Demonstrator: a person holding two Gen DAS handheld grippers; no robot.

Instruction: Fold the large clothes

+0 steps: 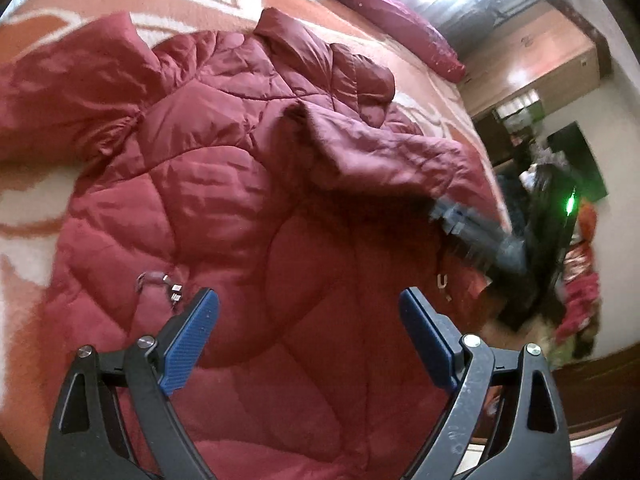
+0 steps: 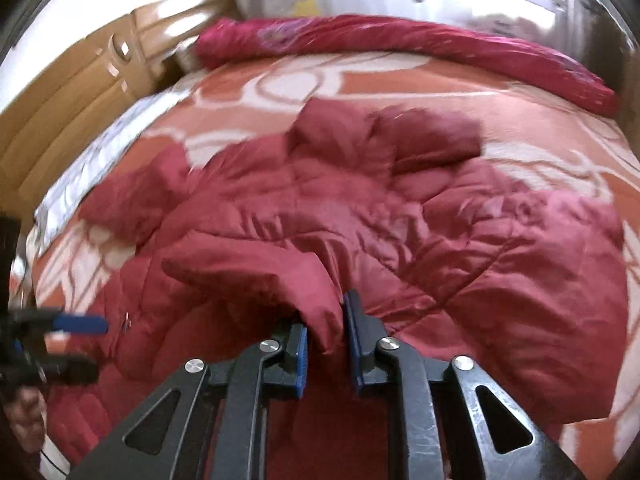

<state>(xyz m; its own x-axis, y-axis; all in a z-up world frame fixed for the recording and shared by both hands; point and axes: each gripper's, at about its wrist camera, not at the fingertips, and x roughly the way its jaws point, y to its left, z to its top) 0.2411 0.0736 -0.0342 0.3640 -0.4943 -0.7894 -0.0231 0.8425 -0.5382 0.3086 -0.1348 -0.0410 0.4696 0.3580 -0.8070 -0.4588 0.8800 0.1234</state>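
Note:
A dark red quilted puffer jacket [image 1: 224, 184] lies spread on the bed; it also fills the right wrist view [image 2: 460, 240]. My left gripper [image 1: 308, 316] is open and empty, hovering over the jacket's lower body near a zipper pull [image 1: 172, 286]. My right gripper [image 2: 326, 332] is shut on a sleeve of the jacket [image 2: 260, 272] and holds it lifted over the jacket's body. In the left wrist view the lifted sleeve [image 1: 384, 152] stretches toward the blurred right gripper [image 1: 468, 228]. The left gripper [image 2: 76, 326] shows at the left edge of the right wrist view.
The bed has an orange and white patterned blanket [image 2: 360, 76]. A rolled magenta quilt [image 2: 420, 36] lies along the far side. A wooden cabinet [image 2: 80, 92] stands beside the bed. A pile of clothes [image 1: 576, 292] lies on the floor past the bed edge.

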